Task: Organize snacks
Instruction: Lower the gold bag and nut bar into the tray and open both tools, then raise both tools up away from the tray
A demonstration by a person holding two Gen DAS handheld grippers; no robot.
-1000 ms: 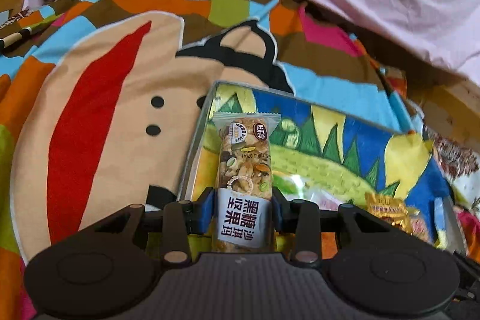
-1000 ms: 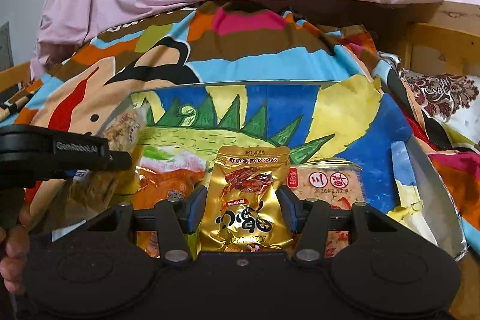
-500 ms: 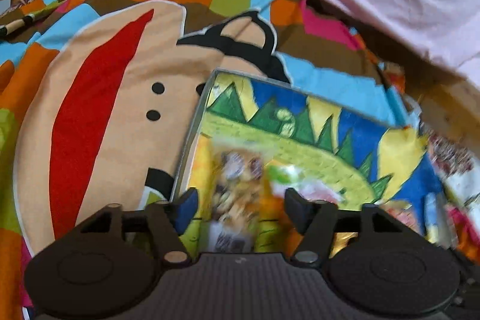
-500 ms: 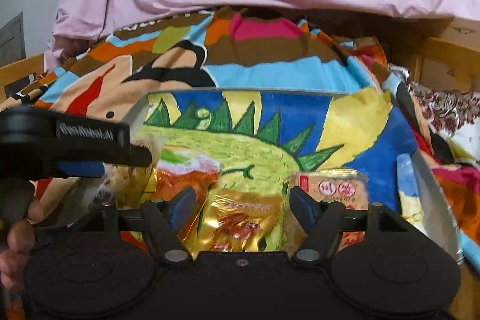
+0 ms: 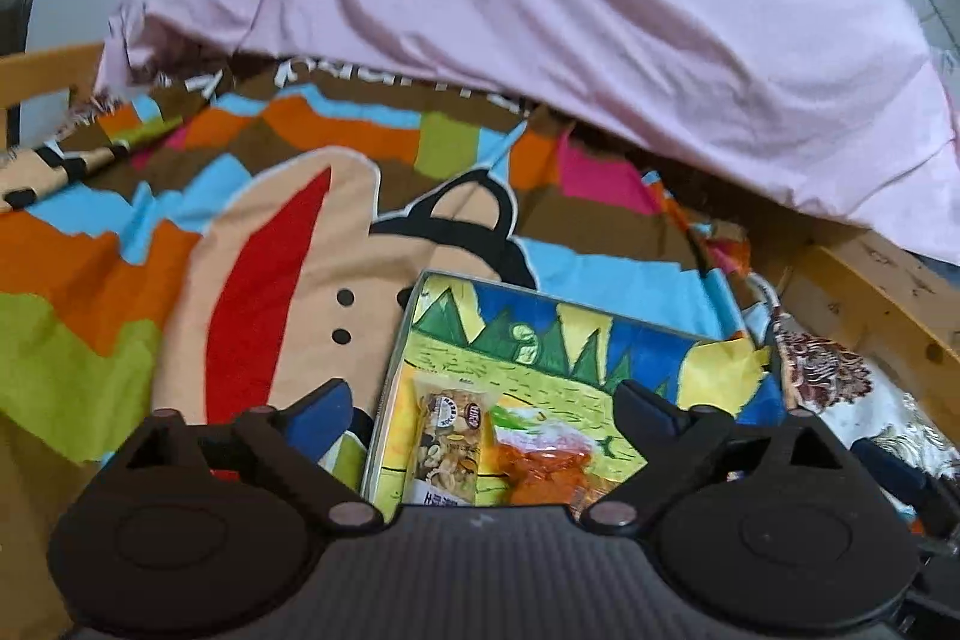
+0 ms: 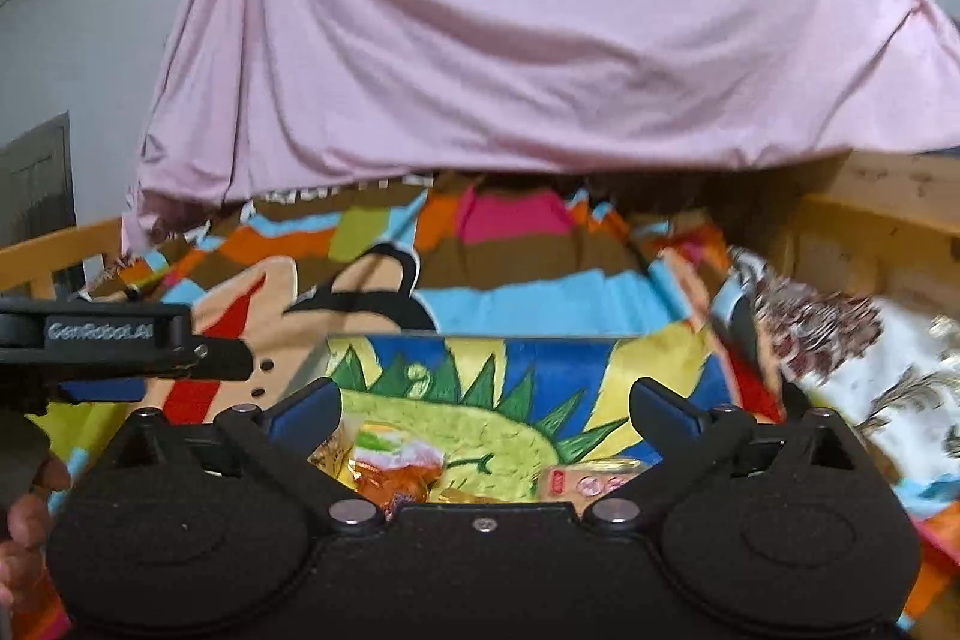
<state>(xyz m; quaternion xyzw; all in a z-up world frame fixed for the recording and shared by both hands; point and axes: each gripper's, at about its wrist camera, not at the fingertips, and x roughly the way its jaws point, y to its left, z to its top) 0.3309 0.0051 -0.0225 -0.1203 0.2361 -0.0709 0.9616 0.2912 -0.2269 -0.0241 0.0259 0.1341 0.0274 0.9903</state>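
A second earlier your left gripper (image 5: 483,409) was clamped on the clear-wrapped nut bar (image 5: 451,445) and your right gripper (image 6: 483,409) on a crinkly gold foil packet; at this moment both sets of jaws stood wide apart and were opening further, with nothing pressed between the pads. Both cameras had also risen, so more of the draped pink sheet (image 5: 540,10) filled the top of each view. The nut bar lay flat in the shallow rectangular tray painted with a green-spiked dinosaur on blue and yellow (image 5: 648,346), close to its left wall, beside a glossy orange snack pouch (image 5: 549,463). In the right wrist view that orange pouch (image 6: 393,472) sat near the tray's (image 6: 540,358) front, a pale packet with red round marks (image 6: 591,481) lay to its right, and only a sliver of gold showed between them, behind the gripper body. The tray rested on a soft, wrinkled cartoon-print blanket in orange, brown, blue and green (image 5: 252,220). Your left gripper's black body (image 6: 120,340) showed at the right view's left edge, fingers (image 6: 27,520) below it.
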